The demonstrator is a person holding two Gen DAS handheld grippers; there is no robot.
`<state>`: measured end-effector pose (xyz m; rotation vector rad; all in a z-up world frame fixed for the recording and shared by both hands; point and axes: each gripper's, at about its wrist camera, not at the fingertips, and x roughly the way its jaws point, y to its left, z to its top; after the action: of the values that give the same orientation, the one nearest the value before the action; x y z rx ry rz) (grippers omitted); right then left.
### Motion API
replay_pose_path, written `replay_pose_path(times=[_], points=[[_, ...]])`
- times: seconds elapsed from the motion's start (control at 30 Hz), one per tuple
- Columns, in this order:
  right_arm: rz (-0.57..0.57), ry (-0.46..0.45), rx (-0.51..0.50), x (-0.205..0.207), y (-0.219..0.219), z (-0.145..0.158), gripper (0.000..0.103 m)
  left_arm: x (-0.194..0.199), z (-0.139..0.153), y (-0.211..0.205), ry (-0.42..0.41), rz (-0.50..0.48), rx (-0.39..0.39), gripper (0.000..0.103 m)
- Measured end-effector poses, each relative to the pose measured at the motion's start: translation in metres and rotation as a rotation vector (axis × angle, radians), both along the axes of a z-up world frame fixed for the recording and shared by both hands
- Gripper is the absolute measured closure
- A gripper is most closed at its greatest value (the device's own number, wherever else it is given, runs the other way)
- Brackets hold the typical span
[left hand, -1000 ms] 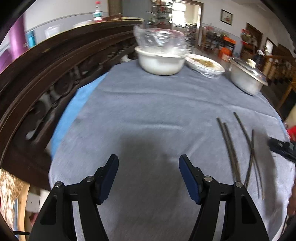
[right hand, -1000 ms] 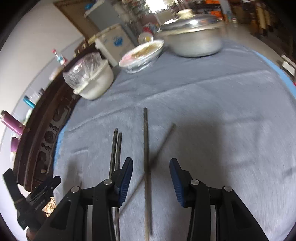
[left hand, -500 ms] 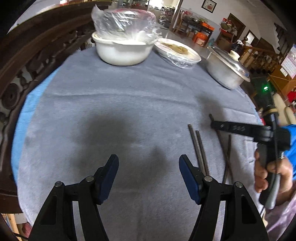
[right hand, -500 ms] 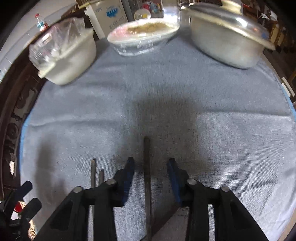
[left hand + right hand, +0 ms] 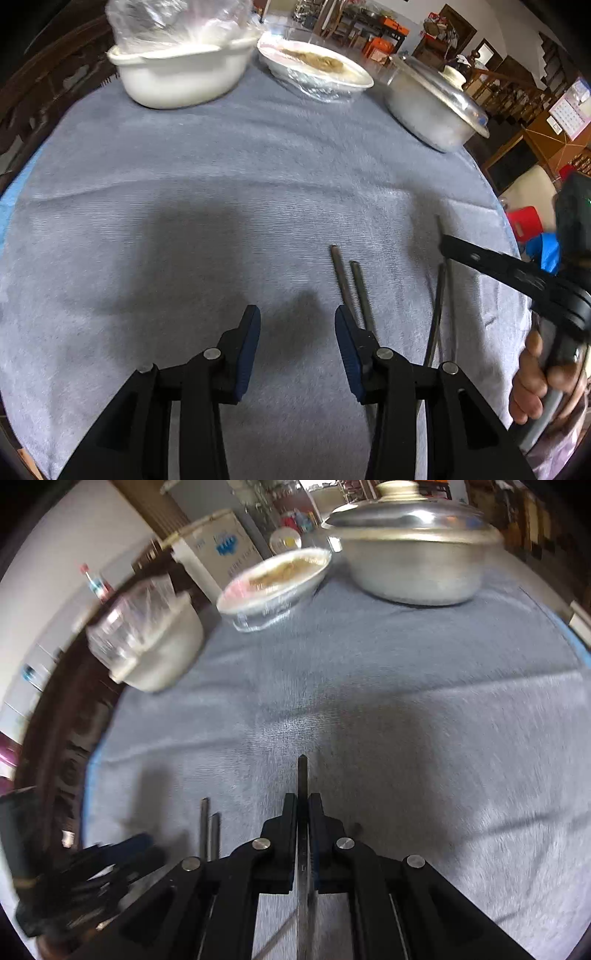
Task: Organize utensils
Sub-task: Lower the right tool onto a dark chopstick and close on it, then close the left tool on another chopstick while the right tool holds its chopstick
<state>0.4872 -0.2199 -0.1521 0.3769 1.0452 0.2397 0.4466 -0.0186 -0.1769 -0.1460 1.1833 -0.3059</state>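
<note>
Several dark chopsticks lie on the grey tablecloth [image 5: 221,184]. A side-by-side pair [image 5: 351,284] lies just ahead of my left gripper's right finger; it also shows in the right wrist view [image 5: 208,830]. My left gripper [image 5: 297,332] is open and empty, low over the cloth. My right gripper [image 5: 303,805] is shut on one chopstick [image 5: 302,775], whose tip sticks out ahead of the jaws. In the left wrist view the right gripper [image 5: 447,245] reaches in from the right over two more chopsticks [image 5: 437,310].
A white basin with plastic wrap [image 5: 177,70], a wrapped dish of food [image 5: 317,70] and a lidded metal pot [image 5: 436,107] stand along the table's far side. A dark carved wooden rail [image 5: 55,760] borders the left edge.
My right gripper has closed on the chopstick that lay between its open fingers. The left gripper has narrowed a little and moved toward the paired chopsticks.
</note>
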Motion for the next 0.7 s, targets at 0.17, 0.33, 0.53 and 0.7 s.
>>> replay_pose_path(times=[0.17,0.33,0.53,0.7], points=[[-0.019,-0.041,0.098,-0.024,-0.026,0.006,0.096,0.013,-0.009,-0.014,0.022,-0.008,0.027,0.06],[-0.03,-0.052,0.172,-0.046,-0.045,0.002,0.096,0.026,-0.01,-0.021,0.018,0.007,0.043,0.06],[-0.046,-0.041,0.226,-0.059,-0.061,-0.007,0.096,0.034,-0.01,-0.025,0.047,0.01,0.041,0.06],[-0.065,-0.043,0.284,-0.065,-0.07,-0.014,0.096,0.039,-0.011,-0.039,0.046,0.008,0.09,0.06]])
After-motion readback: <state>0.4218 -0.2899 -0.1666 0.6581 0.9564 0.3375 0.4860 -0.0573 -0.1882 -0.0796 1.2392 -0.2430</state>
